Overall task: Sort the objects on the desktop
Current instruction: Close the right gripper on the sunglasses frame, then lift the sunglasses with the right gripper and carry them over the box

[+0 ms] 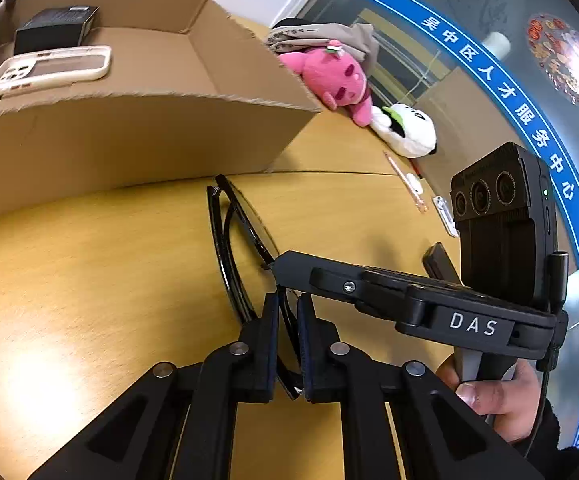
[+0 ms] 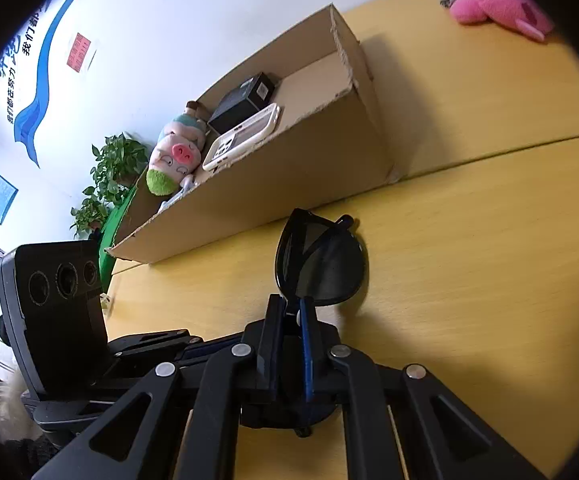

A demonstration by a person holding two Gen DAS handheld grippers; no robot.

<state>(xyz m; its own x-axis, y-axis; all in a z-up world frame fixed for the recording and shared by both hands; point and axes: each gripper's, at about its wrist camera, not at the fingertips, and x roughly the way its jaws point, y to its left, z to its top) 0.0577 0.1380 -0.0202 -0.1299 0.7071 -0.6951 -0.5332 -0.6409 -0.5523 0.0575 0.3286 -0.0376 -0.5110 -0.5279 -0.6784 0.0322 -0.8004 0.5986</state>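
Black sunglasses [image 1: 218, 240] [image 2: 325, 268] lie folded on the yellow wooden table [image 1: 89, 280], just in front of an open cardboard box [image 1: 129, 140] [image 2: 289, 168]. My left gripper [image 1: 288, 304] is shut on the frame's near end, with the rim clamped between its pads. My right gripper [image 2: 291, 306] is shut on the frame beside one dark lens; in the left wrist view its tip [image 1: 278, 265] comes in from the right and meets the glasses. A hand [image 1: 497, 396] holds its handle.
In the box lie a white phone case [image 1: 49, 68], a small black carton [image 1: 55, 28] and a pig plush [image 2: 173, 152]. A pink plush [image 1: 329, 76], a white plush [image 1: 409, 132] and a pen [image 1: 403, 180] sit at the table's far right.
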